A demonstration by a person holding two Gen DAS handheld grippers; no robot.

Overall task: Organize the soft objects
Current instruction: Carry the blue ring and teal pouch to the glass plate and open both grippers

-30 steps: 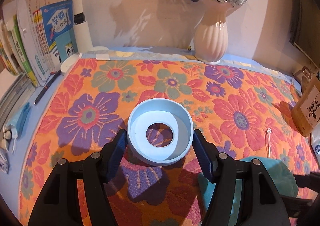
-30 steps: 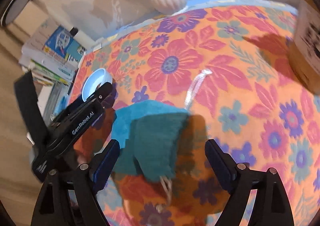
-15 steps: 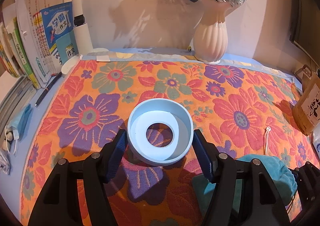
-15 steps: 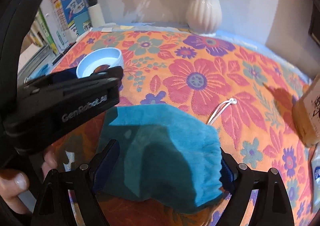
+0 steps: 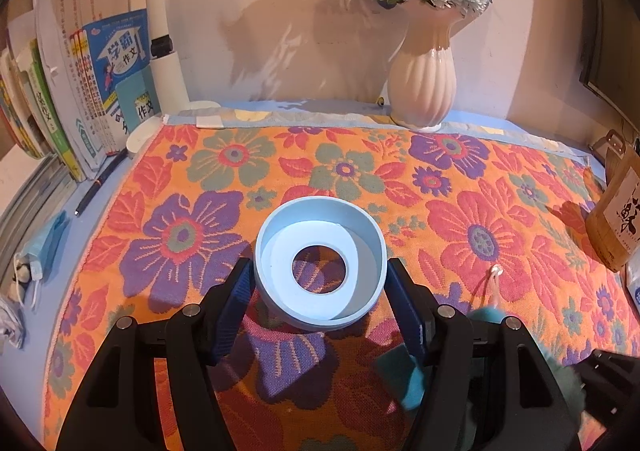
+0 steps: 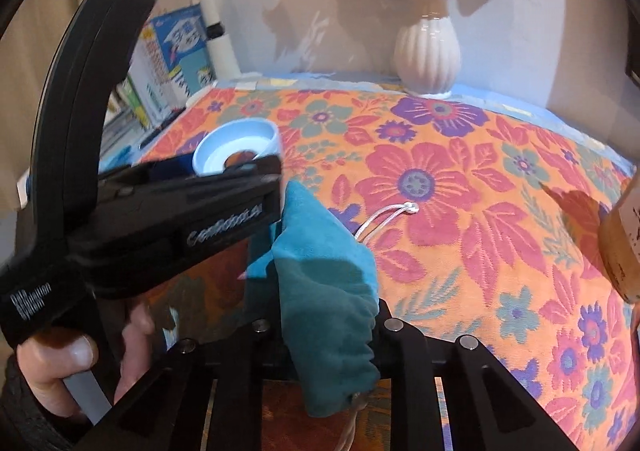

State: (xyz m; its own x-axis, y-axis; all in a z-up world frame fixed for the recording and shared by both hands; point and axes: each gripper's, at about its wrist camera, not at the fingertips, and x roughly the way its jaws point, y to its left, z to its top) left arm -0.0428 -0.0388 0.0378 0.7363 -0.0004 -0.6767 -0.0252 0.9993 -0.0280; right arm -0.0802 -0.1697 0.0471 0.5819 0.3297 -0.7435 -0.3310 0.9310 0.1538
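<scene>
Step in hand: grasp phase on the soft item. Right gripper (image 6: 332, 335) has just been closing and is now clamped on the teal velvet pouch (image 6: 320, 283); the fabric is bunched between the jaws and stands up out of them in a peak. Left gripper (image 5: 320, 287) sits around the pale blue ring-shaped holder (image 5: 320, 267), blue pads on either side of its wall. Pads look to be at or very near contact, but I can't tell whether they're pressing, so the grip there is unconfirmed.

Pouch location: on the floral cloth (image 6: 460, 187) that covers the table, just right of the left gripper and near the holder. In the left wrist view only a teal sliver shows at the lower right, behind the gripper finger.

Pouch look: soft nap, limp, folds deep where pinched, shaded dark on the lower half. White drawstring (image 6: 384, 219) trails out of it and lies on the cloth, knotted end free.

Next move, my read: lift the pouch and feed it into the holder's open top while the left gripper steadies the holder. This needs:
- enough lift to clear the rim
- watching the drawstring, which could drag or snag on the rim
- the holder staying put, since it looks light

Vase of flowers (image 5: 422, 87) and books (image 5: 100, 91) sit at the back, clear of the work.
</scene>
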